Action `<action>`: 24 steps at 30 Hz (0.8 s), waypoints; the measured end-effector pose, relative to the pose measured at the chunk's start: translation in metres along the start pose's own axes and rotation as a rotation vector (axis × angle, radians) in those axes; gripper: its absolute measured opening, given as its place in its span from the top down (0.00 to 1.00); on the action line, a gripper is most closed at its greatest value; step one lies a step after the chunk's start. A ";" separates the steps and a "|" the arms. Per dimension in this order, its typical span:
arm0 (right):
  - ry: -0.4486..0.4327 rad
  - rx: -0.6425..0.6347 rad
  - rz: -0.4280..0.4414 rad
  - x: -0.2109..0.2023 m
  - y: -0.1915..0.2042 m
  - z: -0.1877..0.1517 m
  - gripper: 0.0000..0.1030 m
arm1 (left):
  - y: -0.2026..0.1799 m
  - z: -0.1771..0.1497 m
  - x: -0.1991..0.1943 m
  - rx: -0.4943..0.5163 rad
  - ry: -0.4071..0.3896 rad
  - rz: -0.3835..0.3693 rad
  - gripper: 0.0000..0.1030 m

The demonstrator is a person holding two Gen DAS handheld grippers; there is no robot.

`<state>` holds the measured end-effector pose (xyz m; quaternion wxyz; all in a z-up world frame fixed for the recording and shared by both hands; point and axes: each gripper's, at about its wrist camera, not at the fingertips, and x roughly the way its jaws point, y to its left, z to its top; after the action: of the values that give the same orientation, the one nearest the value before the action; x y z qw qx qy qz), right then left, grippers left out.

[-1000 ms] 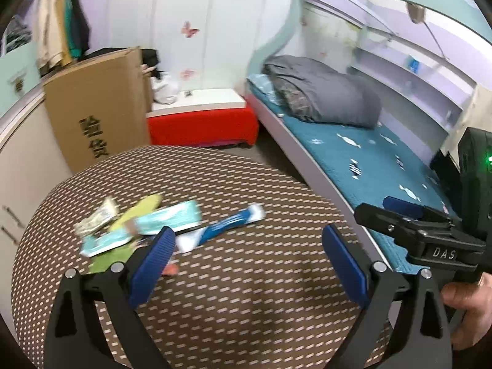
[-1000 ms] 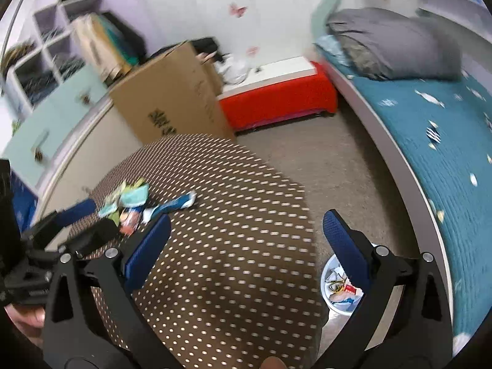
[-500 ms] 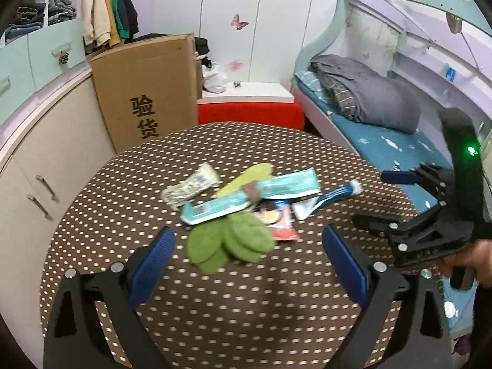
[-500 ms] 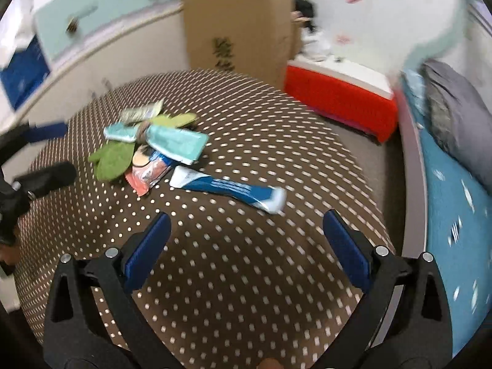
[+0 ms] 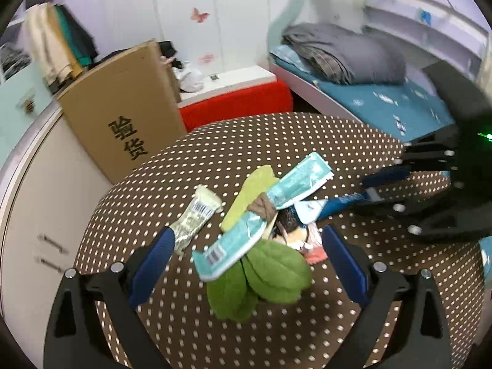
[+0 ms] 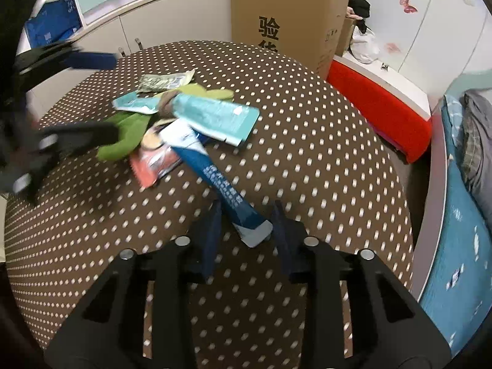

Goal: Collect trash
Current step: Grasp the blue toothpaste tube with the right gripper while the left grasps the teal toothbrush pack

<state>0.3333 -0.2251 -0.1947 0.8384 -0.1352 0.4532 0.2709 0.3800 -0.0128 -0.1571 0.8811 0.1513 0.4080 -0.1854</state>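
A pile of trash lies on the round brown dotted table (image 5: 307,141): green leaves (image 5: 264,276), teal wrappers (image 5: 295,184), a pale wrapper (image 5: 196,215), a red-orange packet (image 6: 153,163) and a long blue-and-white tube wrapper (image 6: 221,184). My left gripper (image 5: 246,264) is open, its jaws either side of the leaves. My right gripper (image 6: 246,230) has its jaws narrowed around the near end of the blue tube wrapper; whether the pads touch it is unclear. It also shows in the left wrist view (image 5: 430,190).
A cardboard box (image 5: 123,117) stands behind the table beside a red bench (image 5: 240,104). A bed (image 5: 369,92) with a grey pillow lies to the right. White cabinets (image 5: 37,203) curve along the left.
Both grippers moved in close to the pile. The right gripper's jaws went from wide open to narrow around the blue tube wrapper's end. The left gripper stayed open.
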 end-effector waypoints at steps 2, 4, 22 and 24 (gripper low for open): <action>0.003 0.021 -0.004 -0.007 0.000 -0.009 0.69 | 0.001 0.005 0.010 0.026 0.018 -0.012 0.09; 0.004 0.036 0.004 -0.013 0.000 -0.015 0.68 | 0.003 0.010 0.021 0.045 0.040 -0.021 0.09; -0.042 0.098 0.014 -0.015 0.010 -0.015 0.86 | -0.008 0.016 0.033 0.092 0.100 -0.155 0.79; -0.051 0.143 0.011 -0.021 0.007 -0.026 0.87 | -0.011 0.014 0.030 0.087 0.097 -0.160 0.79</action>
<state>0.3027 -0.2388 -0.1916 0.8557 -0.0654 0.4507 0.2458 0.4026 -0.0347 -0.1729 0.8354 0.1653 0.4523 -0.2652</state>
